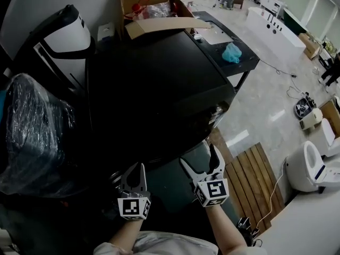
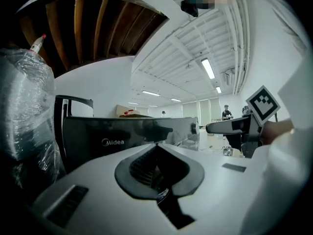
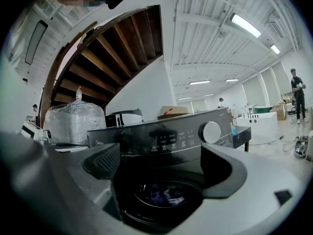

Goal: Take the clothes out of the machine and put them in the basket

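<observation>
Approach: washing machine (image 1: 159,89) door (image 3: 164,196) looks shut; left gripper (image 1: 139,168) pinched together, empty; right gripper (image 1: 198,158) spread, empty; door-opening probably comes next.

Pale tiled floor (image 1: 255,108), wooden pallet (image 1: 256,178).

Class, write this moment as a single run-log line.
Phase: before pickup | left gripper: shut, empty | right gripper: open, empty, facing washing machine | clothes: inside drum

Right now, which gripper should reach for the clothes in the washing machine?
Probably the right gripper: open, aimed at the clothes inside the washing machine. The left gripper is shut, aimed higher at the panel.
</observation>
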A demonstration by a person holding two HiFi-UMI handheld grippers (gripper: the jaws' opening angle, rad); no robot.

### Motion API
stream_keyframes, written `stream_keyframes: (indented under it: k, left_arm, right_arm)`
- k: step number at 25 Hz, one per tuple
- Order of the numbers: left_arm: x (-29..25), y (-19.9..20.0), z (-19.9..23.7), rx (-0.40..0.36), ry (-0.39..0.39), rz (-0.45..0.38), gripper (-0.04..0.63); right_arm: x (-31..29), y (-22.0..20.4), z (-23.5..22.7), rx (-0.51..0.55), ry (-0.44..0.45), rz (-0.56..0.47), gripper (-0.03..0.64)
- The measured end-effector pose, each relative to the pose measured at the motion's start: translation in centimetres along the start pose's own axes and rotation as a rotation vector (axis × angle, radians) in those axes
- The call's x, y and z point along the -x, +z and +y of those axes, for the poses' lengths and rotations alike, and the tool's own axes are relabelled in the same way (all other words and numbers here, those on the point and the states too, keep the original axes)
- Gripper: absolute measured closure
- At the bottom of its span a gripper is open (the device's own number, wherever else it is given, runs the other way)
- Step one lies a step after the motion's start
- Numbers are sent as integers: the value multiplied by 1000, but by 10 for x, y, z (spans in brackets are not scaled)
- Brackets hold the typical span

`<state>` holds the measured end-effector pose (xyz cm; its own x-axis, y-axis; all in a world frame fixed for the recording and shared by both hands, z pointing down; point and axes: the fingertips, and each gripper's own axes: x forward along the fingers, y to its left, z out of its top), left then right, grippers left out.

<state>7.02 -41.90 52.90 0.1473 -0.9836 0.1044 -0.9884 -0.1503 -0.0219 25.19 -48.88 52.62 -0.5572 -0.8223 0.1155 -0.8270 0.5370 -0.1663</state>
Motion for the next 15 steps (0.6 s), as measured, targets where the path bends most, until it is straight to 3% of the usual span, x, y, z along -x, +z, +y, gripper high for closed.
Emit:
stream_keyframes:
  k: [15]
  left_arm:
    - [-41, -123, -17, 13, 3, -42, 575]
  right_arm:
    - [-61, -139, -28, -2, 63, 5, 114]
